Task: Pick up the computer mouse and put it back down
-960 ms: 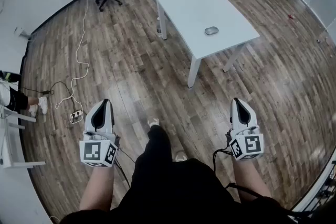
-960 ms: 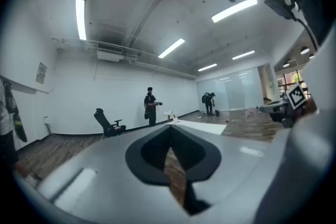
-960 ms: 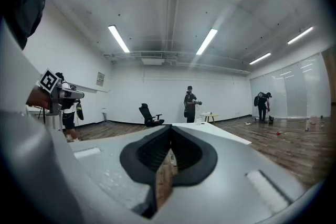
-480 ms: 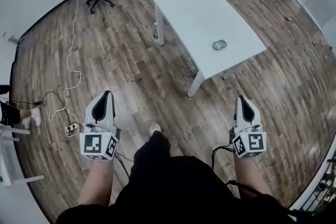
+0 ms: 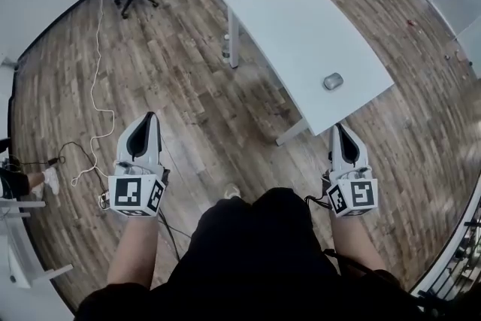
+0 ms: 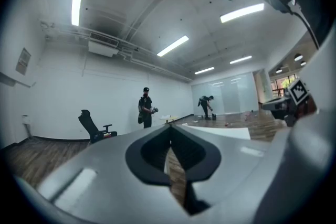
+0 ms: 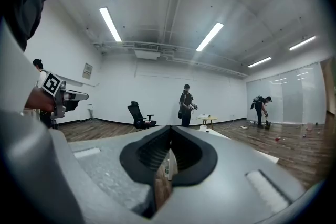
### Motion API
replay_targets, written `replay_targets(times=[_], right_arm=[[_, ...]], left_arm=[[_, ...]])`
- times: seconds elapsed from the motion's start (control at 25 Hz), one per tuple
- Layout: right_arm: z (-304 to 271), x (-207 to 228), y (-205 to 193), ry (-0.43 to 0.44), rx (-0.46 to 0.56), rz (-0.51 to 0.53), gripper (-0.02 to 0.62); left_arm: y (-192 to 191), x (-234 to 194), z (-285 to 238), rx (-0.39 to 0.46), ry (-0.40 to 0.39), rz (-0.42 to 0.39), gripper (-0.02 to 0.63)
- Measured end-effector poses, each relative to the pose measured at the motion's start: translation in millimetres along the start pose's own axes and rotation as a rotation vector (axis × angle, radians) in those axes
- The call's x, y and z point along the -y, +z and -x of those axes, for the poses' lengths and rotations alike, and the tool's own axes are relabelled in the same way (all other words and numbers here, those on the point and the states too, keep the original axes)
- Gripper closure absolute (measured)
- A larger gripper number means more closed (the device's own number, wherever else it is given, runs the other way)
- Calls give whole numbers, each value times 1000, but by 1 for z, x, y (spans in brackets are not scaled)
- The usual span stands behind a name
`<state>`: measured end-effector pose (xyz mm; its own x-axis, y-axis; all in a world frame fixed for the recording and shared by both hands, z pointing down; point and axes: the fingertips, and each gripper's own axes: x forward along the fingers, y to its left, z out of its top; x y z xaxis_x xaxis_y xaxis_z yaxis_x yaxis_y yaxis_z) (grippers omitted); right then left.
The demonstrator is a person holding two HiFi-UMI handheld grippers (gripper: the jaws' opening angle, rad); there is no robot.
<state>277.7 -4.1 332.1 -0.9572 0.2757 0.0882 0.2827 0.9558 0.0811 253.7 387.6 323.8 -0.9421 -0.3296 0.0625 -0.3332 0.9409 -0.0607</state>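
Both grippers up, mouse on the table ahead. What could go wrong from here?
1. The right gripper and left gripper are both shut and empty. Unless one opens before it reaches the mouse, it would likely shove it.
2. The mouse lies toward the near end of the white table, so a nudge might send it off.
3. A white cable trails over the floor at the left, a possible trip hazard.
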Motion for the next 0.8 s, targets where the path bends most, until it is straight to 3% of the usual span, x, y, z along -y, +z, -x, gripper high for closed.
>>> replay_targets(times=[0.28,0.6,0.8], right_arm=[[-48,-2,-13,-4,-34,-3,597],[-134,-3,-11,33,9,1,597],[-193,8,-13,10,22,-15,597]], left_arm=[[-8,-22,-33,9,-10,9,603],[-15,-63,-72,-9,47,2,603],[-14,-92,-118,-11,54,-6,603]])
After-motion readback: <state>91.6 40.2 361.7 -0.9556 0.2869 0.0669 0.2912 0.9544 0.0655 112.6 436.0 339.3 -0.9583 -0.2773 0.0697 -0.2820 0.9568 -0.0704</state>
